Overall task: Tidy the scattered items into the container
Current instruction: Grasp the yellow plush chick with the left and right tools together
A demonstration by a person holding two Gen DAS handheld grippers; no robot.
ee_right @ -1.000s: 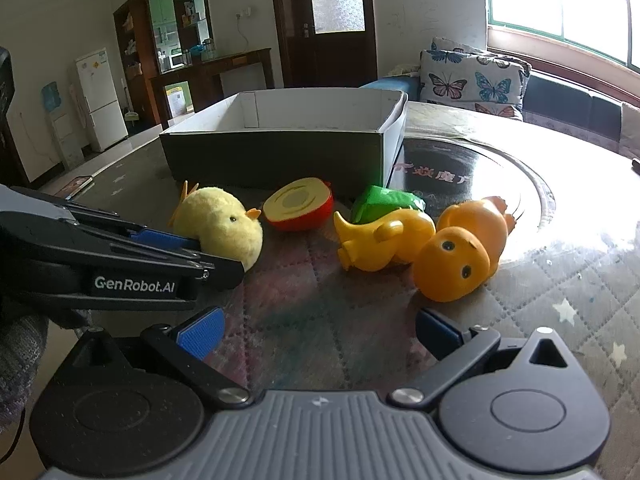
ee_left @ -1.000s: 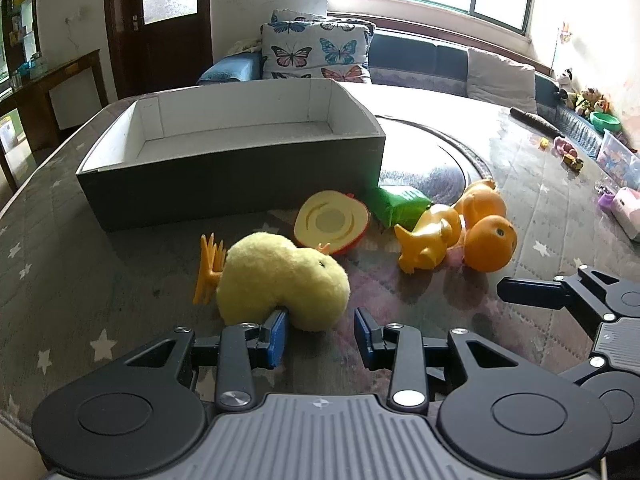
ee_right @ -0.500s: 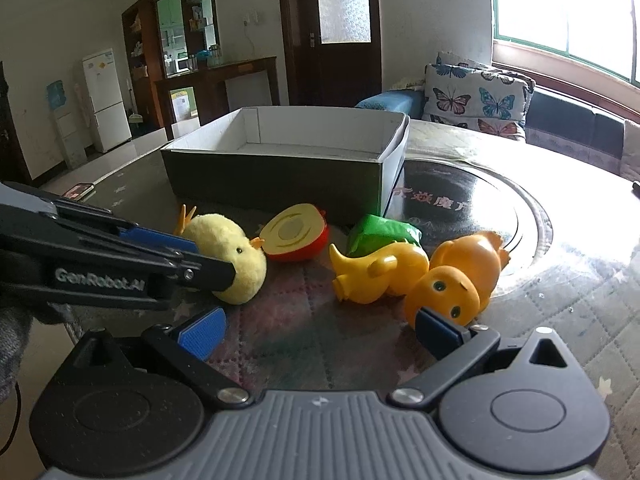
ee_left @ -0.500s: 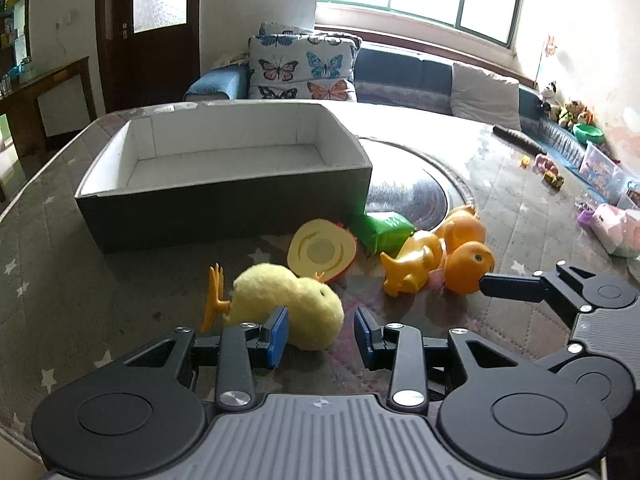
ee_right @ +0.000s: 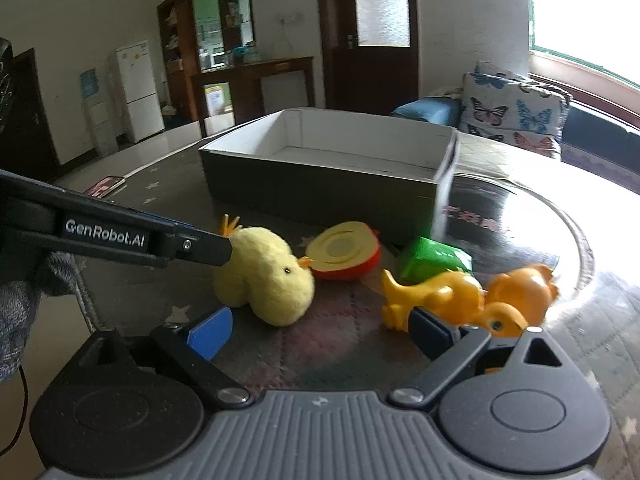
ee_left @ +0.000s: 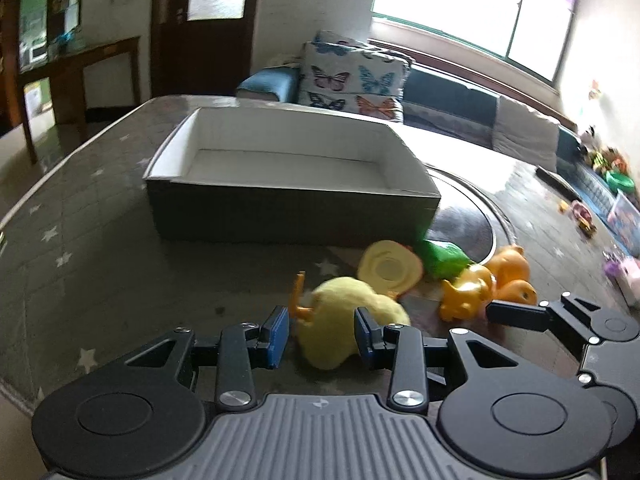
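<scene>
Toys lie clustered off the box's (ee_left: 288,212) near wall, mid-tabletop; left gripper (ee_left: 322,334) spread around plush chick (ee_left: 340,320), right gripper (ee_right: 320,330) spread, closing, empty.

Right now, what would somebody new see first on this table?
First, the fluffy yellow chick lying on its side between the left tool's blue pads. Behind it sits a big, empty dark box. Beside the chick lie a toy apple half, a green packet and two orange rubber ducks.
</scene>
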